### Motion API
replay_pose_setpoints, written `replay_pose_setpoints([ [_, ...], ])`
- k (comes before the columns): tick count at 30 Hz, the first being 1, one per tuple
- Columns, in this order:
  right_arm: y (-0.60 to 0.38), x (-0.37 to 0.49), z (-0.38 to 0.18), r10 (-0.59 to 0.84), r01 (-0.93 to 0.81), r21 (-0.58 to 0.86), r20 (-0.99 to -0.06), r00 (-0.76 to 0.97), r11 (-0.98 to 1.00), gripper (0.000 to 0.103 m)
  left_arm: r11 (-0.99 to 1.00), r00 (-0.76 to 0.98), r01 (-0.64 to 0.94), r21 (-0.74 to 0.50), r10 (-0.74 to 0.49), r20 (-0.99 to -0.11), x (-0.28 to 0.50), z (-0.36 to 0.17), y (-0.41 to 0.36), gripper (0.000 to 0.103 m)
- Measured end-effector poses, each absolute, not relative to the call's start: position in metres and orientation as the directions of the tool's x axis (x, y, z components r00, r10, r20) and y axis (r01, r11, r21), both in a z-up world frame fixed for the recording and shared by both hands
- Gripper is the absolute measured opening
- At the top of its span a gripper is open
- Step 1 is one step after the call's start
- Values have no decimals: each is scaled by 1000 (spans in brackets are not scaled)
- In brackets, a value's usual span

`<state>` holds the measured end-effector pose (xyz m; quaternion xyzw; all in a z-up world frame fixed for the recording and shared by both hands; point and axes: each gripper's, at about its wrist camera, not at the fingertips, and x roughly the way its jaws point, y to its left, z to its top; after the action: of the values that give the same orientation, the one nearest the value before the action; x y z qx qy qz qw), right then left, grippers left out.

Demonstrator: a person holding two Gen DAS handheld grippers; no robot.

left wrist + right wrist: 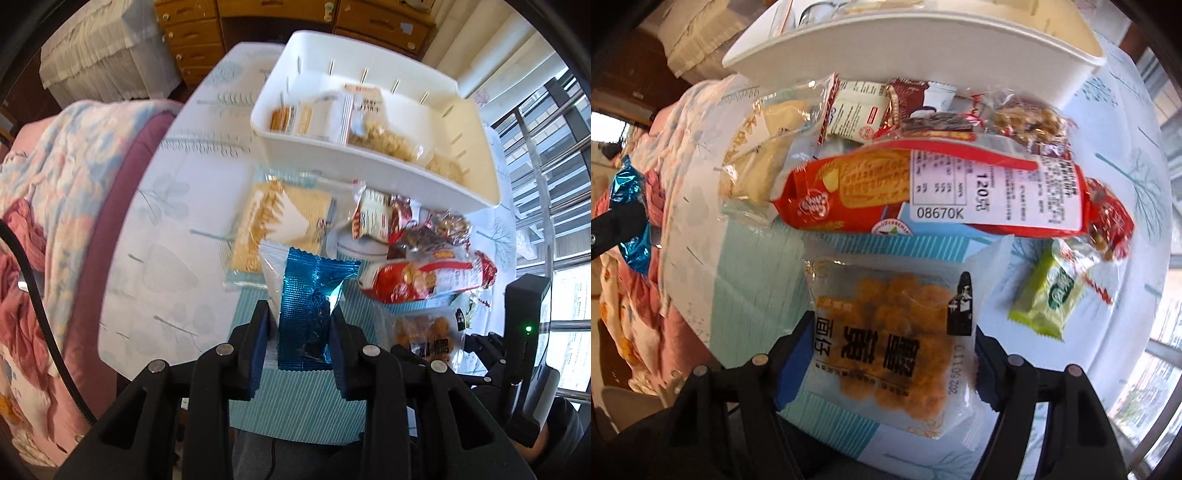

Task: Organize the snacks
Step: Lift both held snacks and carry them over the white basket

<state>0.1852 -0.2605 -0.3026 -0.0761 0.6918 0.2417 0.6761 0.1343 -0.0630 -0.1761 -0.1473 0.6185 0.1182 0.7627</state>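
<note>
Foil on the blue wrapper [310, 295], pinched mid-frame in my left gripper [299, 332], feels light and slippery; my right gripper [886, 354] straddles the soft puff bag [886, 332] low-centre, best squeezed gently across its sides.

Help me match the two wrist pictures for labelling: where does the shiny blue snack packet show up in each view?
Left wrist view: the blue packet sits low in the centre, clamped between the left gripper fingers.
Right wrist view: the same blue packet shows at the far left edge, partly hidden by a black finger.
Shared landmark: the red biscuit pack lying in front of the white bin.
</note>
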Motion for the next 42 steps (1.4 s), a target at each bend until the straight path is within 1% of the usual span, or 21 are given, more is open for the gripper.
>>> replay_pose_setpoints([
  [4,-263,185,-284,249,-423,255,-966,-72,870,75,935,234,-348,-69,15,-972,139,-157,-55,29],
  [11,-260,190,-241,300,-409,276,-954,-6,870,75,951,287,-300,-78,12,-958,162,-126,-41,29],
  [20,-254,220,-186,347,-366,278,-928,138,888,76,971,376,-220,-90,-1,-927,203,-94,-31,29],
  [27,-251,251,-156,353,-345,251,-894,276,904,76,974,450,-180,-134,-40,-892,231,-84,-24,29],
  [32,-253,267,-150,348,-323,233,-864,363,917,76,972,513,-132,-195,-101,-852,244,-85,-23,29],
  [42,-248,294,-167,331,-279,217,-817,472,935,78,970,634,-24,-241,-172,-754,265,-112,-19,29],
])
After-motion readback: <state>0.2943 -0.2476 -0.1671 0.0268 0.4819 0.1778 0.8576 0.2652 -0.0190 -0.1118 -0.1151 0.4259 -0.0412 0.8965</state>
